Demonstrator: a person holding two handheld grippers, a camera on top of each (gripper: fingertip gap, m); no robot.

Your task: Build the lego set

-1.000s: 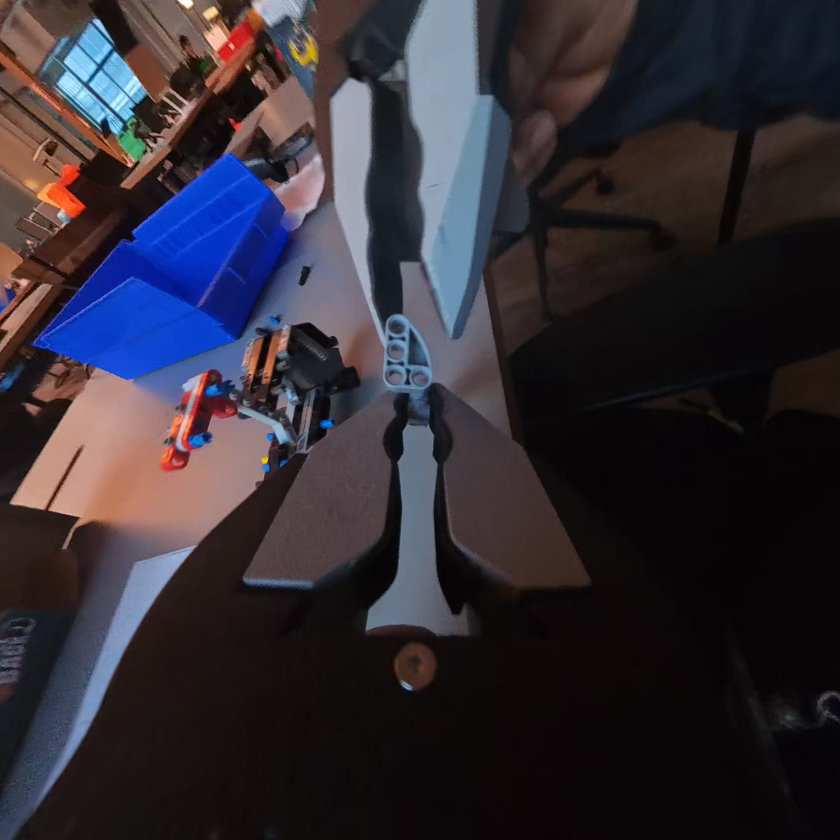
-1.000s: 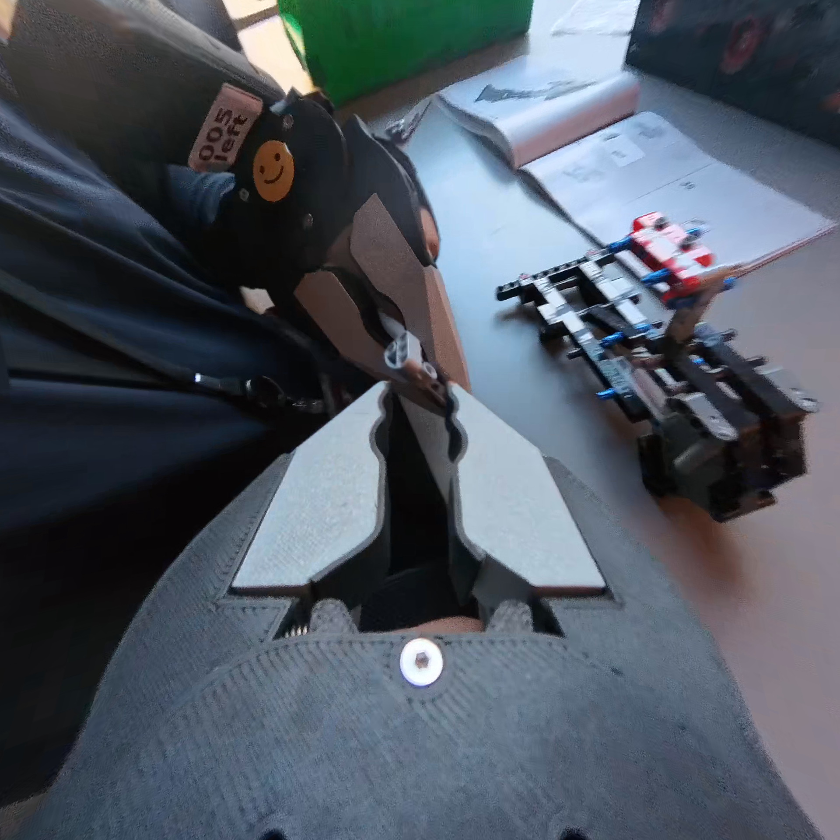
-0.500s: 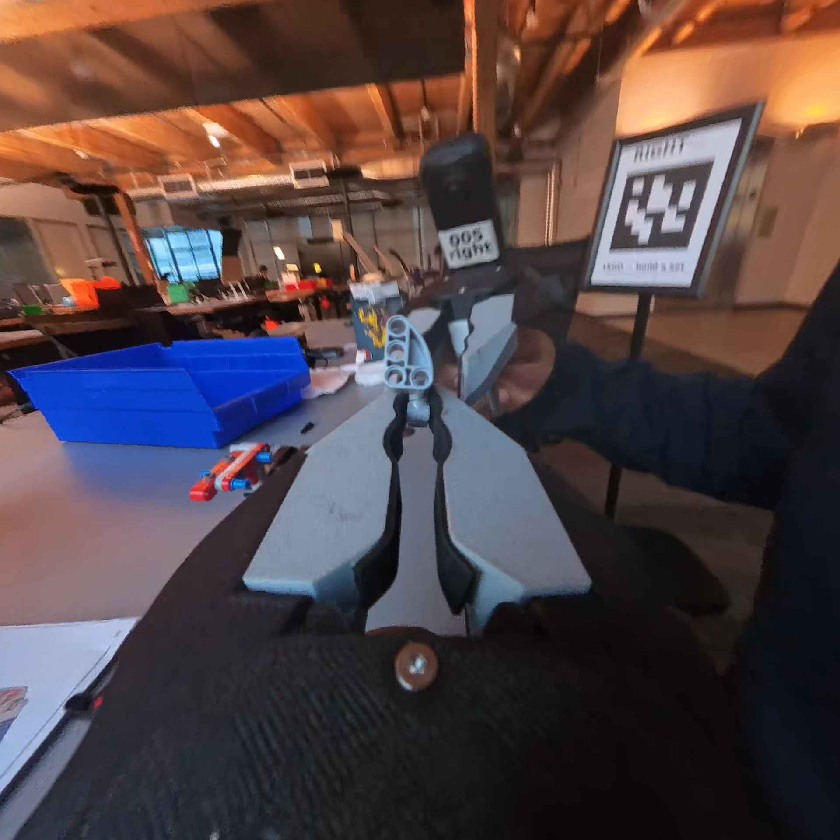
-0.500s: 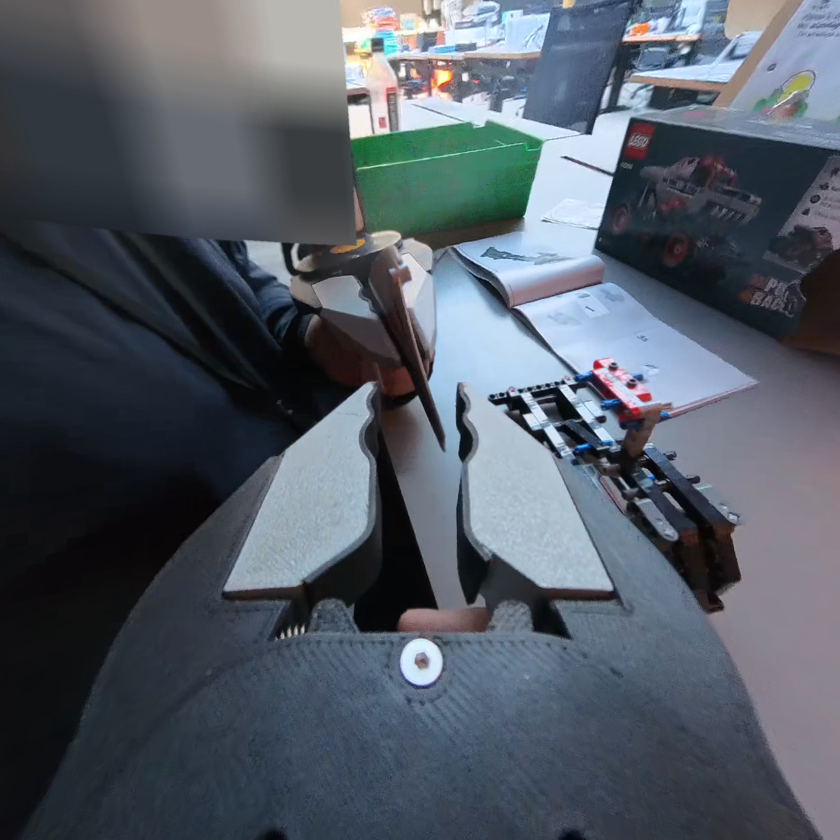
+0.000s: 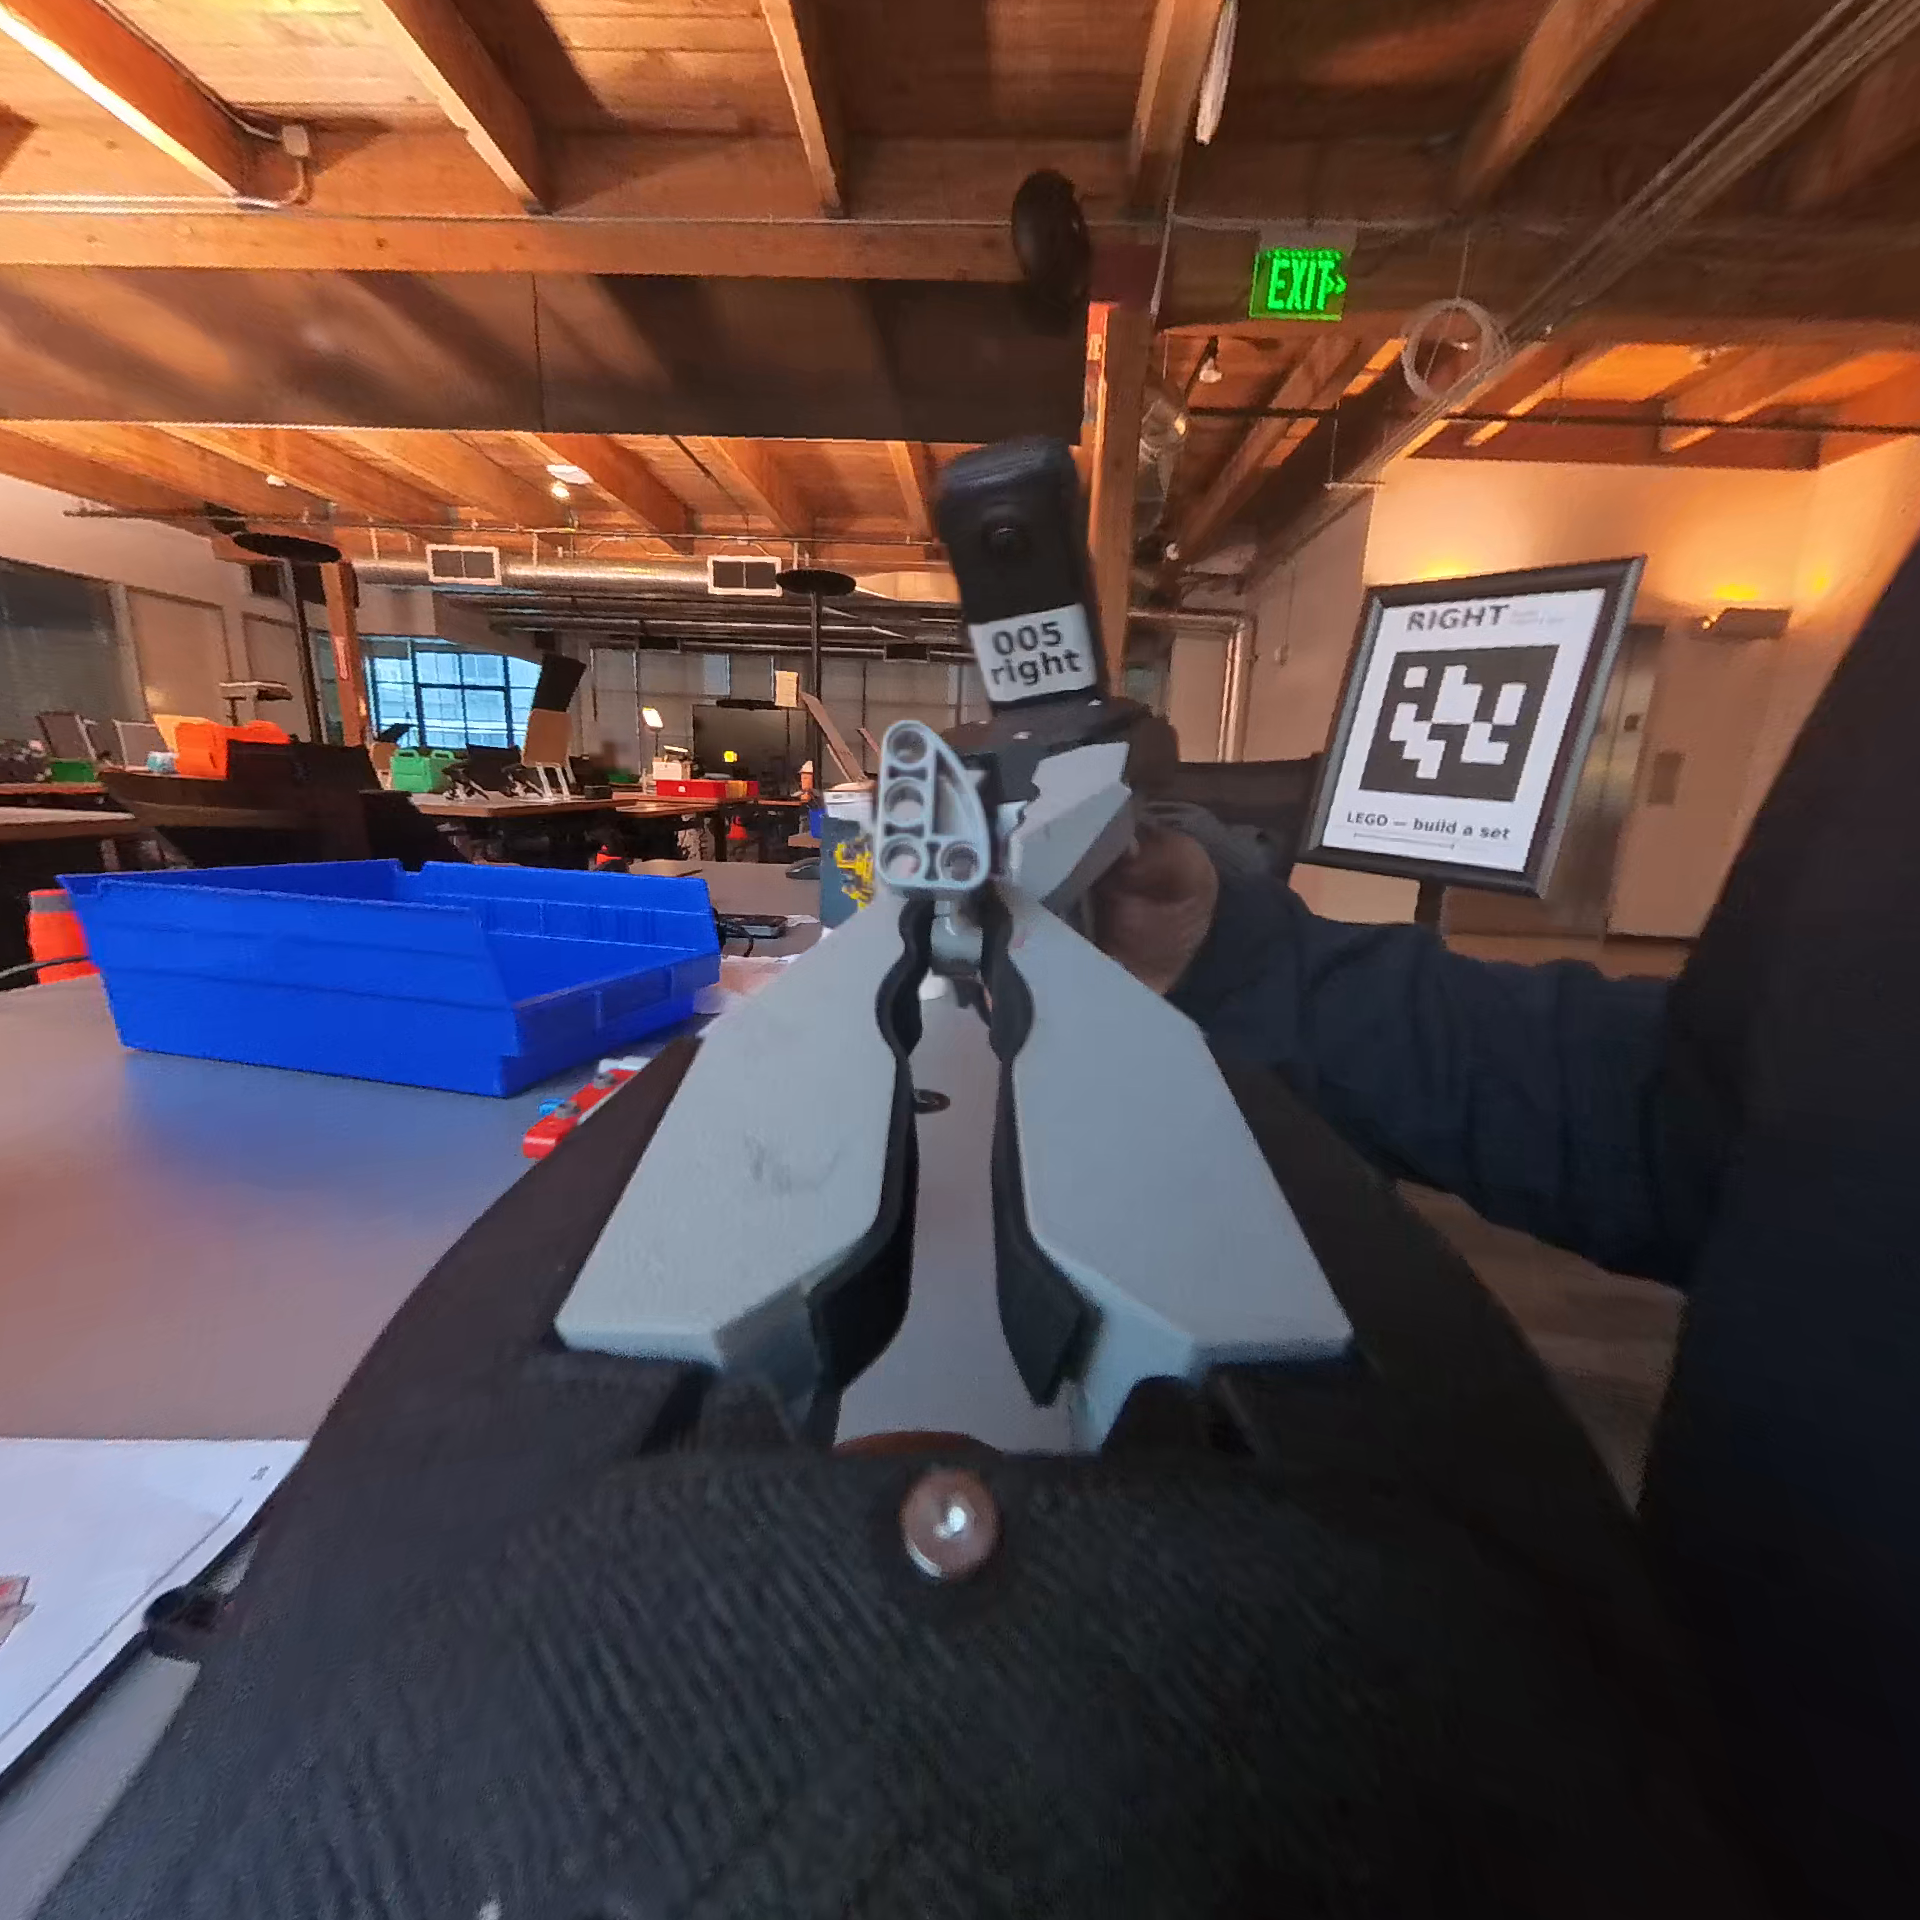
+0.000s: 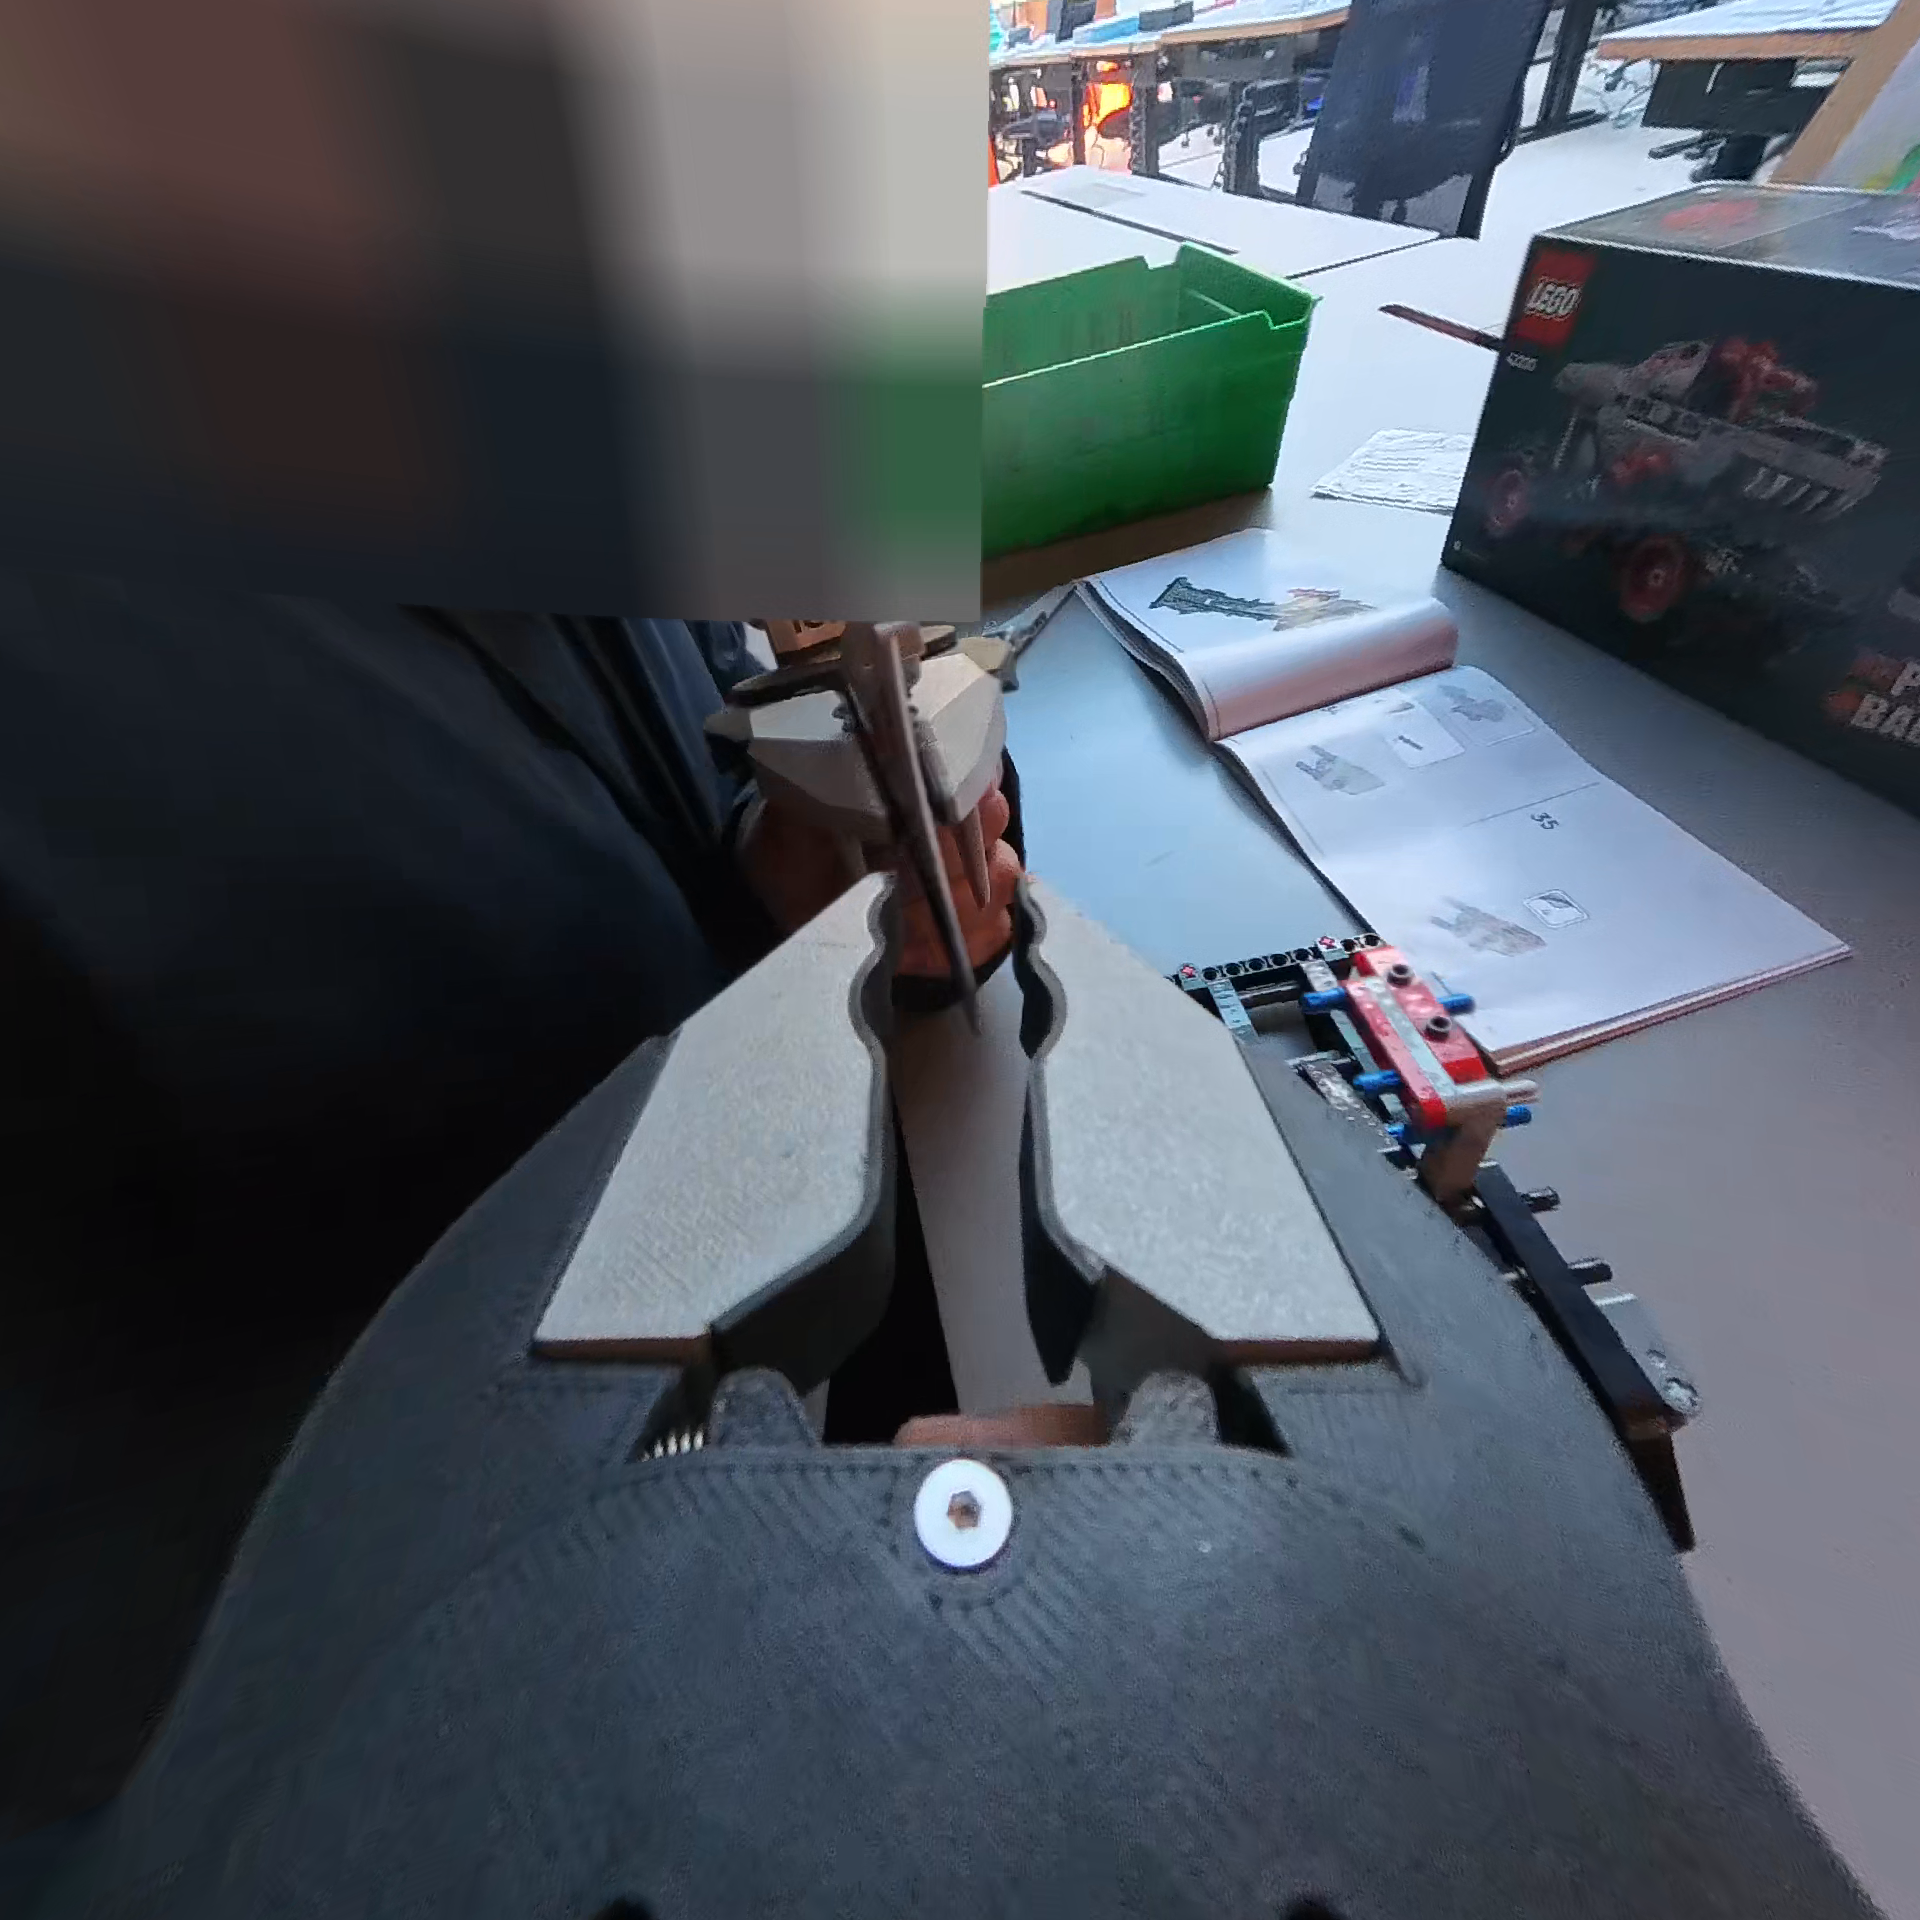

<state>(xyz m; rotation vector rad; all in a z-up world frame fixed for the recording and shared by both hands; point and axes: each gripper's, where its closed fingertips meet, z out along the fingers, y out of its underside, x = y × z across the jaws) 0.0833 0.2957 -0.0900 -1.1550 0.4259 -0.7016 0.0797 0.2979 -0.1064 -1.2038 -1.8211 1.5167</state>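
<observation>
My left gripper (image 5: pixel 951 909) is shut on the base of a small grey Technic piece (image 5: pixel 928 816) with several round holes and holds it upright in the air. My right gripper (image 6: pixel 956 894) is open and empty. It faces the left one tip to tip and shows just behind the grey piece in the left wrist view (image 5: pixel 1070 821). In the right wrist view the left gripper (image 6: pixel 914 748) is seen edge on, its tips reaching into the gap between my right fingers. The partly built model (image 6: pixel 1403 1039), black with a red block and blue pins, lies on the table to the right.
An open instruction booklet (image 6: pixel 1507 831), a green bin (image 6: pixel 1132 405) and the set's box (image 6: pixel 1704 457) lie beyond the model. A blue bin (image 5: pixel 395 966) stands on the grey table (image 5: pixel 208 1195). A framed sign (image 5: pixel 1465 727) stands at the right. A person's dark sleeve (image 5: pixel 1455 1091) crosses the right side. Left and right tips are no more than a few centimetres apart.
Both grippers have swung up from looking down at the table to nearly level. The left still grips the grey piece. The right has opened a little wider in front of it.
</observation>
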